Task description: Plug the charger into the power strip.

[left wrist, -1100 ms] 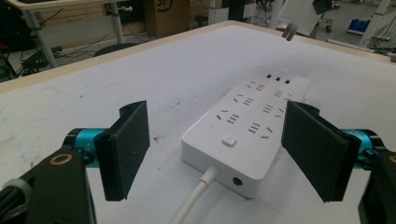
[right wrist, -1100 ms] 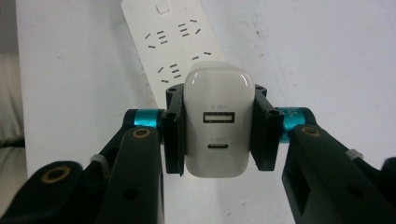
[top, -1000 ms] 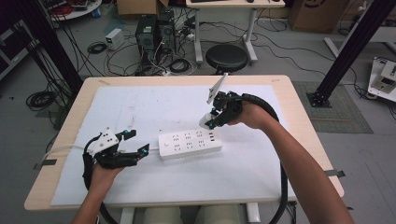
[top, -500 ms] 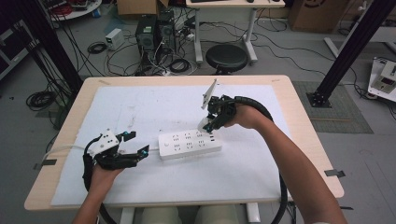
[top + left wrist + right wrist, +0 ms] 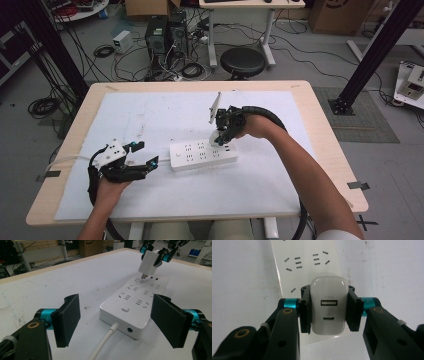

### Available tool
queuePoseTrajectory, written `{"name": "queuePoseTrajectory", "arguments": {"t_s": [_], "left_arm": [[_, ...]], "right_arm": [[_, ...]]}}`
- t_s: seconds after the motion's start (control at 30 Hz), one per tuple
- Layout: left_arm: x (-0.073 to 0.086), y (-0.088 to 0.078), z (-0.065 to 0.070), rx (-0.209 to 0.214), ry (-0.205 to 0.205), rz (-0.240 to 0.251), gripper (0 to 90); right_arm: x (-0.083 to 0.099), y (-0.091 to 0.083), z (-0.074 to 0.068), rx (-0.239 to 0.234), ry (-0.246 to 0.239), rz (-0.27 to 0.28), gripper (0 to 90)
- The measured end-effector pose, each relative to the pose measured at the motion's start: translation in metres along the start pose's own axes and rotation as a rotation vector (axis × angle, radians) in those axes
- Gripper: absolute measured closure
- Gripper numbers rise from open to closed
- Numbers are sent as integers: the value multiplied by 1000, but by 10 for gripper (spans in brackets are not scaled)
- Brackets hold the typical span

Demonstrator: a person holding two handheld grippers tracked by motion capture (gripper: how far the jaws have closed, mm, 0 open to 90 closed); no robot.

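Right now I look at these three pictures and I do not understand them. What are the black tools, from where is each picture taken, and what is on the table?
A person sits at a table covered with a white mat and holds a hand-operated two-jaw gripper in each hand; there is no robot arm. The high view looks down from above the person. The two other pictures come from small cameras riding on the grippers, looking along their black jaws.

On the mat lies a white power strip with its cable.

The right gripper is shut on a white USB charger, its pads pressing both sides, and holds it just above the strip's sockets, prongs down.

The left gripper is open and holds nothing, near the strip's cable end.
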State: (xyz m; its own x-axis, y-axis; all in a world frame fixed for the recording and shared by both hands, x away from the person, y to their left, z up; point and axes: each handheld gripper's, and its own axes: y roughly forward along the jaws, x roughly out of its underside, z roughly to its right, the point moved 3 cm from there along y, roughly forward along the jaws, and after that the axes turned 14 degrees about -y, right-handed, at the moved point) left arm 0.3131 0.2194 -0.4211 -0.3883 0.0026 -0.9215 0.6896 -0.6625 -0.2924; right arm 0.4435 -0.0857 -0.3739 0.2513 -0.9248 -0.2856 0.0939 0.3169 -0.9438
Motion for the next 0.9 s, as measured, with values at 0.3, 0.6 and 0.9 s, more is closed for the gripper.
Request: {"name": "queuePoseTrajectory", "arguments": {"t_s": [0.3, 0.6, 0.9], "left_arm": [[0, 0, -2, -5, -8, 3, 239], [-1, 0, -4, -5, -14, 12, 239], [0, -2, -6, -2, -21, 17, 239]], "right_arm": [[-11, 7, -1, -1, -104, -76, 639], [-34, 14, 4, -57, -185, -239, 641], [-34, 22, 6, -77, -176, -268, 642]]}}
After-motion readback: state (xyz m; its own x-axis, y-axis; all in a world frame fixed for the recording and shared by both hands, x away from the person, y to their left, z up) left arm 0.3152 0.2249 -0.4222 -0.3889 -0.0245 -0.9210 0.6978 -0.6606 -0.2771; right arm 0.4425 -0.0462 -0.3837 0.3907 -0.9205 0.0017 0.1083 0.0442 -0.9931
